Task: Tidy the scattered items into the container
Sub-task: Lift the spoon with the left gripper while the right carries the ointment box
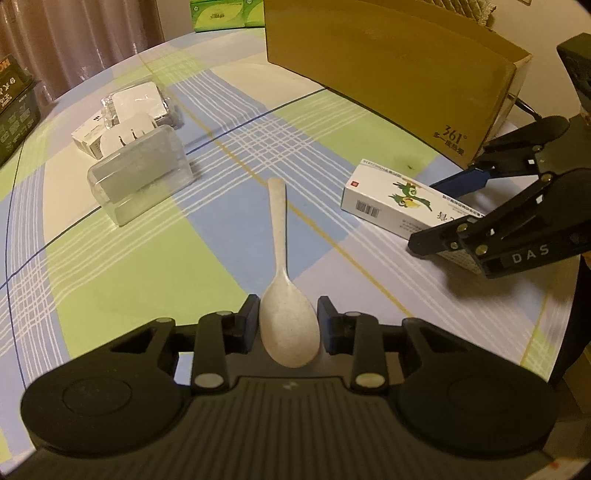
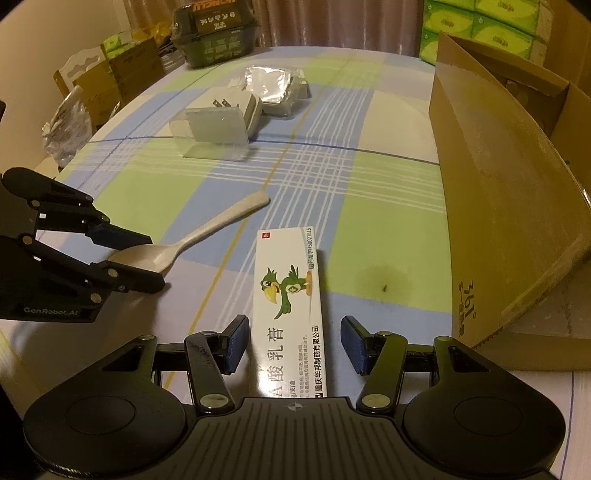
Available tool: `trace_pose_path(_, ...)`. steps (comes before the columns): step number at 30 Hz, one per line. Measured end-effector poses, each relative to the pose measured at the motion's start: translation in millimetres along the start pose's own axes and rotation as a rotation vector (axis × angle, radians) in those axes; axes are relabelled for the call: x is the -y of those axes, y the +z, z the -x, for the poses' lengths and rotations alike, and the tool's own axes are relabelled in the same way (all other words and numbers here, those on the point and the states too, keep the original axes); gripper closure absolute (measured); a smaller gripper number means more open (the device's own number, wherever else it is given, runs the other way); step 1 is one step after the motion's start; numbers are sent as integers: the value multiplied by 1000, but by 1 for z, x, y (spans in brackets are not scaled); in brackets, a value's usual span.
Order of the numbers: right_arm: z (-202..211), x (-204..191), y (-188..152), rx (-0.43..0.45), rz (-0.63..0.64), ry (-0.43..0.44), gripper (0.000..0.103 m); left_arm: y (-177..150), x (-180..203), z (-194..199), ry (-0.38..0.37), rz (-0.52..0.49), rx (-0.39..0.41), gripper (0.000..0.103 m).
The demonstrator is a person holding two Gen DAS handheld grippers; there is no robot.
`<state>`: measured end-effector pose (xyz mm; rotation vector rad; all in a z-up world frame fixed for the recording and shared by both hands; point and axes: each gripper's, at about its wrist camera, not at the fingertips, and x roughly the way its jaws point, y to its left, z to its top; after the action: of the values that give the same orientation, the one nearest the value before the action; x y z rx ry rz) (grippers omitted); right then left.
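A cream plastic spoon [image 1: 283, 280] lies on the checked tablecloth, bowl toward me, handle pointing away. My left gripper [image 1: 288, 317] is open with its jaws on either side of the bowl; the left pad looks at or near its edge. It also shows in the right wrist view [image 2: 147, 260] around the spoon [image 2: 192, 238]. A white ointment box with a green parrot [image 2: 288, 306] lies lengthwise between the open jaws of my right gripper [image 2: 293, 341], apart from both pads. The box [image 1: 402, 201] and right gripper [image 1: 439, 212] show in the left wrist view. The cardboard box container [image 2: 506, 206] stands at right.
A clear plastic case [image 1: 140, 181], a white plug adapter [image 1: 125, 134], a small white box [image 1: 88, 136] and a foil-topped tray [image 1: 142, 101] sit at the far left. Green tissue packs [image 2: 480, 26] and a dark carton [image 2: 218, 26] stand beyond the table. A dark stain [image 2: 382, 282] marks the cloth.
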<state>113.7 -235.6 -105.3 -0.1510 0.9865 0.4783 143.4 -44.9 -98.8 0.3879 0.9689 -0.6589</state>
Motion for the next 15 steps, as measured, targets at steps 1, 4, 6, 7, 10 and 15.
trace_pose_path(1, 0, 0, 0, 0, 3, -3, 51, 0, 1, 0, -2, 3, 1, 75)
trace_pose_path(4, 1, 0, -1, 3, 0, -8, 67, -1, 3, 1, -17, 17, 3, 75)
trace_pose_path(6, 2, 0, -1, 1, -5, -12, 67, -2, 6, 1, -23, 15, 4, 75)
trace_pose_path(7, 3, 0, -1, 0, -6, -11, 67, -2, 8, 2, -24, 13, 5, 75)
trace_pose_path(10, 10, 0, -3, 6, -9, -9, 67, -1, 13, 3, -35, 8, 6, 75)
trace_pose_path(15, 28, 3, -2, 33, -37, -6, 68, 3, 20, 11, -34, 0, 20, 75)
